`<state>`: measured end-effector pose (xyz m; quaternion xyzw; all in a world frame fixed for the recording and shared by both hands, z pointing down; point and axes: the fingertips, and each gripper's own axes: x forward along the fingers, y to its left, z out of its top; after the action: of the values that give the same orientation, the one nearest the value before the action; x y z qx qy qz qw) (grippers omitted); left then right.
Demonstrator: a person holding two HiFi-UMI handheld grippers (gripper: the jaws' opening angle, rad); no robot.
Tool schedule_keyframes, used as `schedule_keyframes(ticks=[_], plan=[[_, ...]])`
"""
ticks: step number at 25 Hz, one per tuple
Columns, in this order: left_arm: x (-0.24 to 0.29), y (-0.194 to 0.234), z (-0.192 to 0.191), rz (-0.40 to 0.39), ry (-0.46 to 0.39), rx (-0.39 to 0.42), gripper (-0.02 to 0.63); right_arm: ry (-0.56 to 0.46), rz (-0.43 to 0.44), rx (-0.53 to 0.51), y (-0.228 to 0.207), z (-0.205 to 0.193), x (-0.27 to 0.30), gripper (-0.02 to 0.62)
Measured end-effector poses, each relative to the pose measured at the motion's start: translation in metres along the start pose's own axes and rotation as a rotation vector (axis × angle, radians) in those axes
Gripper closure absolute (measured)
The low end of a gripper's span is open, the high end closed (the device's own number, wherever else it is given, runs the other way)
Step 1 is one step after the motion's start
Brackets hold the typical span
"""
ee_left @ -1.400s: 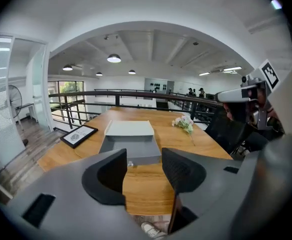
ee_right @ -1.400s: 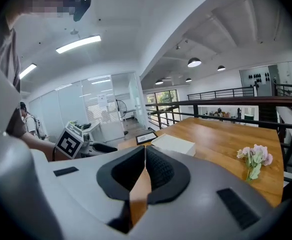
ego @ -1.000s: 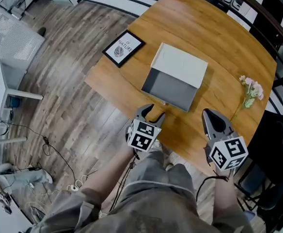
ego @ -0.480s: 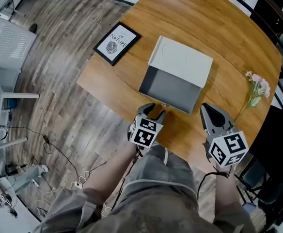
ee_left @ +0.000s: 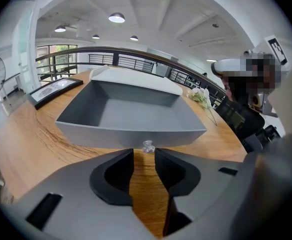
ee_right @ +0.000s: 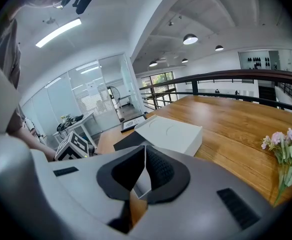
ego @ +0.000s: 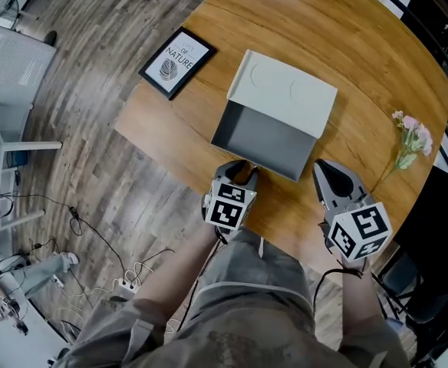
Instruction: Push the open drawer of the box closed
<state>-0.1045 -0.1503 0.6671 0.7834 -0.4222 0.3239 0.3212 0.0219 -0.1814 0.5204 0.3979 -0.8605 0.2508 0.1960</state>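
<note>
A white box (ego: 285, 94) lies on the round wooden table (ego: 362, 60), its grey drawer (ego: 264, 139) pulled out toward me and empty. My left gripper (ego: 245, 175) sits at the middle of the drawer's front. In the left gripper view the drawer (ee_left: 131, 111) fills the middle and its small clear knob (ee_left: 147, 146) stands just ahead of the left gripper (ee_left: 144, 156). Its jaws are closing to a narrow gap, with nothing between the pads. My right gripper (ego: 325, 169) rests shut to the right of the drawer's front corner, shown empty in its own view (ee_right: 145, 151).
A framed leaf print (ego: 176, 62) lies at the table's left edge. A sprig of pink flowers (ego: 410, 138) lies at the right, also in the right gripper view (ee_right: 288, 151). A dark railing (ee_left: 136, 59) runs past the table's far side. Wooden floor with cables (ego: 93, 228) lies left.
The left gripper's jaws have narrowed from wide apart to a slim gap, and it has edged up to the drawer's front. The right gripper keeps its place.
</note>
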Motion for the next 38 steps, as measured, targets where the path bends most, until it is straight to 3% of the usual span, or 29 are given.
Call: schedule_keyframes(ticks=[5,12,25,38], plan=[[0.005,-0.006,0.005,0.004,0.003,0.002,0.524,0.004,0.009,0.009,-0.009,-0.002,-0.001,0.560],[-0.001,-0.005,0.022,0.031,-0.033,-0.014,0.531,0.002,0.020,0.014,-0.020,0.002,-0.004,0.560],[0.032,0.007,0.069,0.072,-0.026,-0.008,0.529,-0.012,-0.008,0.059,-0.047,-0.003,-0.007,0.561],[0.057,0.016,0.105,0.063,-0.059,0.051,0.528,-0.044,-0.032,0.104,-0.065,-0.001,-0.006,0.561]])
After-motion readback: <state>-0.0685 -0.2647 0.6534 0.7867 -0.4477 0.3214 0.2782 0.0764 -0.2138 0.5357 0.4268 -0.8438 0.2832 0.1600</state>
